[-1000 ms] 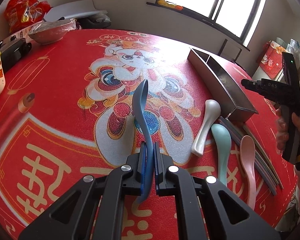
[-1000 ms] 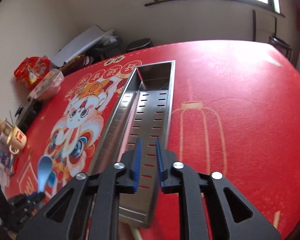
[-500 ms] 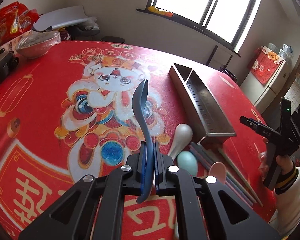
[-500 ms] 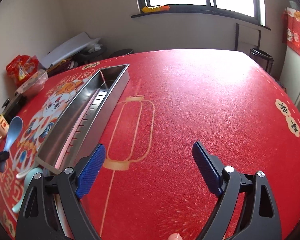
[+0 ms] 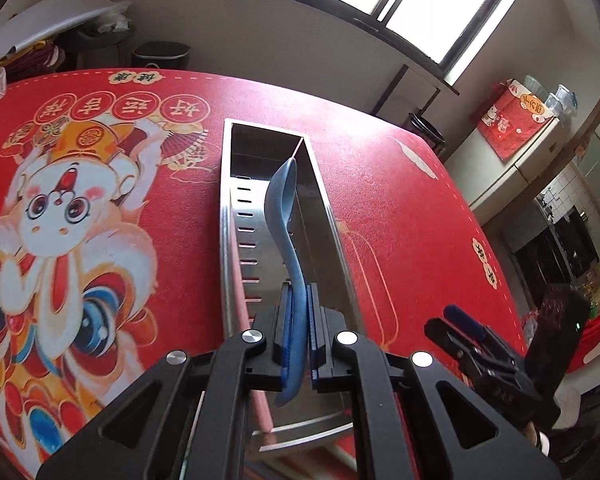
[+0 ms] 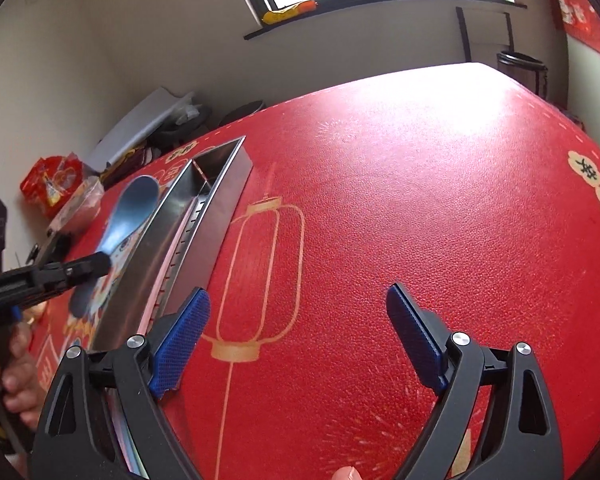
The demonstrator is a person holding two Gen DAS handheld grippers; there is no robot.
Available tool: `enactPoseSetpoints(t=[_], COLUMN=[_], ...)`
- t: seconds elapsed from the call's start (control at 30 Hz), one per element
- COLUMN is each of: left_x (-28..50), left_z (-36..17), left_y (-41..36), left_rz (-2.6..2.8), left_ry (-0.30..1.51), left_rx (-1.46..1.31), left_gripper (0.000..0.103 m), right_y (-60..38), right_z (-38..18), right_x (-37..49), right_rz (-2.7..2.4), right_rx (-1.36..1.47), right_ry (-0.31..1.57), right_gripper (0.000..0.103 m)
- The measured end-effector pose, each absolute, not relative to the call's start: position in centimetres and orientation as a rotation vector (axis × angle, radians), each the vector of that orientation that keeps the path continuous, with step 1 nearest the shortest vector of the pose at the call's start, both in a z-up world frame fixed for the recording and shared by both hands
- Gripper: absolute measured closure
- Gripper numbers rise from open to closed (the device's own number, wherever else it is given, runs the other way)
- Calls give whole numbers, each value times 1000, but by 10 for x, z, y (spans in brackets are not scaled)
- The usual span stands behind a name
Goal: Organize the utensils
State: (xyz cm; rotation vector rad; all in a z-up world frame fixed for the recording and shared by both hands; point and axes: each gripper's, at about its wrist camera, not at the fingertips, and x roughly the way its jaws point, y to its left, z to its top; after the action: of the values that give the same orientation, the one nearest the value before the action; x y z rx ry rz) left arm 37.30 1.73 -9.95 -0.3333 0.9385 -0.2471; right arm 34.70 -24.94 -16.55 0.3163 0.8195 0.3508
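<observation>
My left gripper [image 5: 299,326] is shut on the handle of a blue spoon [image 5: 282,208], held above the long steel utensil tray [image 5: 230,216], bowl pointing toward the tray's far end. A pink stick-like utensil [image 5: 240,300] lies inside along the tray's left wall. In the right wrist view the same spoon [image 6: 134,204] hangs just left of the tray [image 6: 216,216], held by the left gripper [image 6: 96,264]. My right gripper [image 6: 296,334] is open and empty, low over the red tablecloth right of the tray's near end. It also shows in the left wrist view [image 5: 466,330].
A red printed cloth [image 6: 420,200] covers the round table. A bowl [image 6: 78,210] and a red snack bag [image 6: 50,184] sit at the far left edge. Chairs and a bin stand beyond the table's far edge under the window.
My left gripper has carried the blue spoon rightward from over the rabbit print to above the tray. My right gripper opened wide and pulled back to the tray's right side.
</observation>
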Motion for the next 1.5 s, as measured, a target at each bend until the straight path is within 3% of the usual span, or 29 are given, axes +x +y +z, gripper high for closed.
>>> enactPoseSetpoints(t=[0.47, 0.63, 0.9, 1.27, 1.5], left_x=[467, 460, 389, 240, 192], left_z=[-131, -115, -83, -94, -118], left_y=[-1, -2, 10, 82, 90], left_rz=[-159, -206, -276, -257, -317], left_ry=[1059, 1015, 897, 839, 868], left_rx=[-308, -276, -136, -76, -87], left_gripper=[95, 77, 66, 65, 65], right_y=[-245, -247, -253, -239, -210], right_z=[-172, -175, -178, -165, -146], right_x=[349, 351, 353, 341, 302], right_rz=[377, 384, 403, 424, 436], right_rx=[327, 338, 372, 292, 169], right_ry=[852, 856, 851, 802, 832], right_gripper=[16, 16, 16, 16, 16])
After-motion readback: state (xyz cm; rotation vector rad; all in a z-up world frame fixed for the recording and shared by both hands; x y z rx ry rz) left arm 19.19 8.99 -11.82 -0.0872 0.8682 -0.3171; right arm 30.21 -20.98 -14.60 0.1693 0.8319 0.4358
